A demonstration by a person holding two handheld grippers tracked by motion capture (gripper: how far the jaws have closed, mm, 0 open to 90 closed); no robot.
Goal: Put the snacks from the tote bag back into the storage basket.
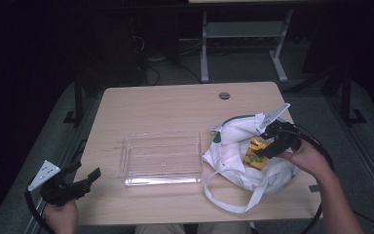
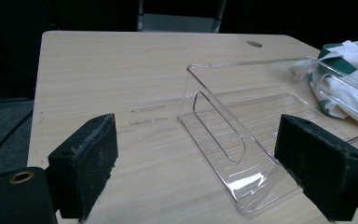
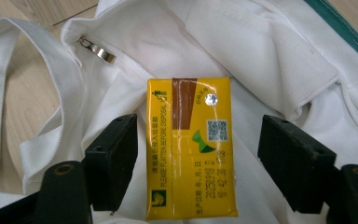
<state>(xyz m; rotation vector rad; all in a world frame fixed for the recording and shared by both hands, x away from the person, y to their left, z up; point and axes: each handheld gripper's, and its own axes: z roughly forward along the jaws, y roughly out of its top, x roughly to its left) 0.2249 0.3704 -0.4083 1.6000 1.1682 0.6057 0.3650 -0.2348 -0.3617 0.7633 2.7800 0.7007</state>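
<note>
- The right gripper reaches into a white cloth bag that lies crumpled on the right part of the wooden table.
- A yellow drink carton lies flat on the white fabric inside the bag; in the high view it shows as a yellow patch just under the gripper's tip.
- In the right gripper view the carton sits between the two black jaws, its long side running away from the camera.
- The left jaw's pad stands just beside the carton's edge; whether it touches is hard to tell from this angle.
- The other pad is clearly apart from the carton, with white cloth showing in the gap, so the jaws stand partly open around the carton and do not clamp it.
- A small metal clip shows on the bag's fabric beyond the carton, and the bag's strap loops onto the bare wood at the near edge.
- A clear plastic tray rests on the middle of the table, just beside the bag.
- The left gripper hovers at the table's near left corner, pointed toward the tray.
- Its jaws stand wide apart with nothing between them; its view looks across the wood to the tray.
</note>
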